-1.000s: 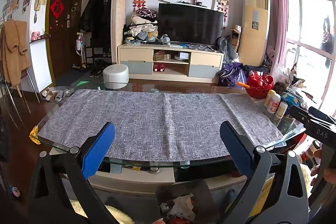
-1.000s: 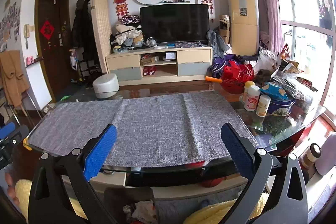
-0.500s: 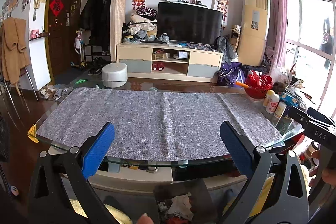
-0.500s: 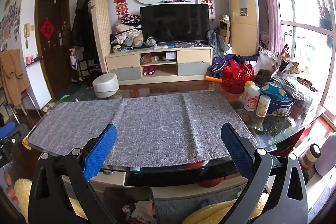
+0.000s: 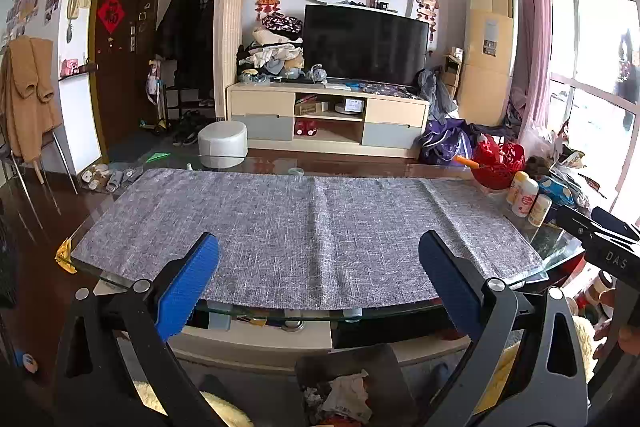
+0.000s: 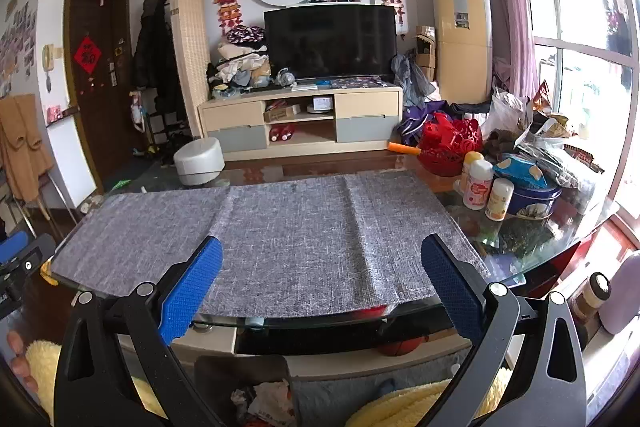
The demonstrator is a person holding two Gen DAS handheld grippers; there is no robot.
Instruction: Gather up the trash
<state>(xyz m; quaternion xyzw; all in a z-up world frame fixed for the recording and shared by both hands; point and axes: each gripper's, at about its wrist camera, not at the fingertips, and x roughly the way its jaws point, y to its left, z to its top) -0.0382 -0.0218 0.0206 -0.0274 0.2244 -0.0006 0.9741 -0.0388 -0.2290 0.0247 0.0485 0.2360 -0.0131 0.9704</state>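
A dark bin [image 5: 384,363] holding crumpled paper trash [image 5: 346,393] stands on the floor below the table's near edge; it also shows in the right wrist view [image 6: 240,367] with the trash [image 6: 270,401] inside. My left gripper [image 5: 318,283] is open and empty, held before the near edge of the glass table [image 5: 256,313] with its grey cloth [image 5: 304,227]. My right gripper [image 6: 320,283] is open and empty at the same edge, further right. The cloth [image 6: 280,227] is bare in both views.
Bottles [image 6: 478,185], a blue tin [image 6: 532,197], a red basket [image 6: 452,143] and bags crowd the table's right end. A white stool [image 5: 223,143] and a TV cabinet [image 5: 328,119] stand beyond the table. Yellow fluffy fabric [image 6: 404,403] lies below the grippers.
Both grippers have stayed open and nearly still. The left wrist view has shifted very slightly; the table sits a little lower in it.
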